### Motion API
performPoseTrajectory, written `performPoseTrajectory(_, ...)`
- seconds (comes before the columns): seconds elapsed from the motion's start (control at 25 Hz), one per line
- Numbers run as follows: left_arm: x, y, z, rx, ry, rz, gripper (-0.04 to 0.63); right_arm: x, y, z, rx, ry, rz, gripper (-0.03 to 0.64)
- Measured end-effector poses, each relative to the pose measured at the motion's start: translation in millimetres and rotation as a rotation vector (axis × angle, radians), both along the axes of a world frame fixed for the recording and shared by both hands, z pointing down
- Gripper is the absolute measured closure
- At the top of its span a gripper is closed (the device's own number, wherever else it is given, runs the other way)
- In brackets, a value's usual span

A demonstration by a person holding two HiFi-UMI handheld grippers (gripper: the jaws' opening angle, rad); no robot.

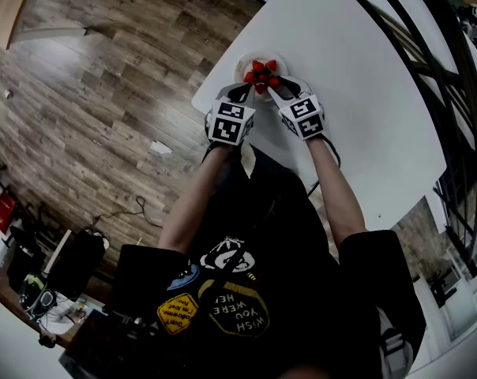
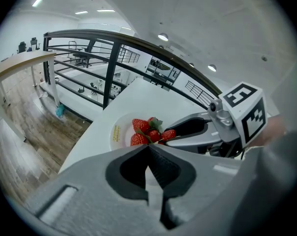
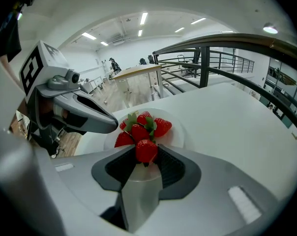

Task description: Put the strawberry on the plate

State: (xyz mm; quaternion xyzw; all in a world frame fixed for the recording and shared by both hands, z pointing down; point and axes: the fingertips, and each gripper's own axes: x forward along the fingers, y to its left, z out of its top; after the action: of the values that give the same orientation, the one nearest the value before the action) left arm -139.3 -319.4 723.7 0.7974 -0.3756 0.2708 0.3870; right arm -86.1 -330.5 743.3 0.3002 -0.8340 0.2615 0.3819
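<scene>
A white plate [image 1: 240, 61] near the table's corner holds a small pile of red strawberries [image 1: 261, 74]. Both grippers meet at its near rim. My right gripper [image 3: 146, 154] is shut on one strawberry [image 3: 146, 149], which sits between its pads just short of the pile [image 3: 140, 130] on the plate [image 3: 181, 134]. My left gripper [image 2: 148, 149] has its jaws together with nothing in them; beyond it lie the strawberries [image 2: 140, 127] and the plate [image 2: 117, 132]. The left gripper's tip [image 3: 112, 127] points at the pile from the left. In the head view, the left gripper [image 1: 249, 91] and right gripper [image 1: 269, 86] flank the fruit.
The round white table [image 1: 357, 77] drops off to a wooden floor [image 1: 104, 77] just left of the plate. A dark metal railing [image 2: 138, 45] runs behind the table. The person's arms and dark shirt [image 1: 254, 235] fill the lower head view.
</scene>
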Motion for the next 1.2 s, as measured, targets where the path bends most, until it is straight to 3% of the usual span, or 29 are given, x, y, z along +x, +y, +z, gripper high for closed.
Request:
performPoseTrajectory(0.64,1.8,-0.2,1.0,-0.006,0.019,-0.007,0.595,-2.0,-3.6,3.7,0.042,0.146,-0.099,0.479)
performPoseTrajectory(1.2,-5.2,-0.7,2.3,-0.013,0.031,-0.018,0.595,-5.8,-6.6,4.2,0.036,0.116,-0.076,0.476)
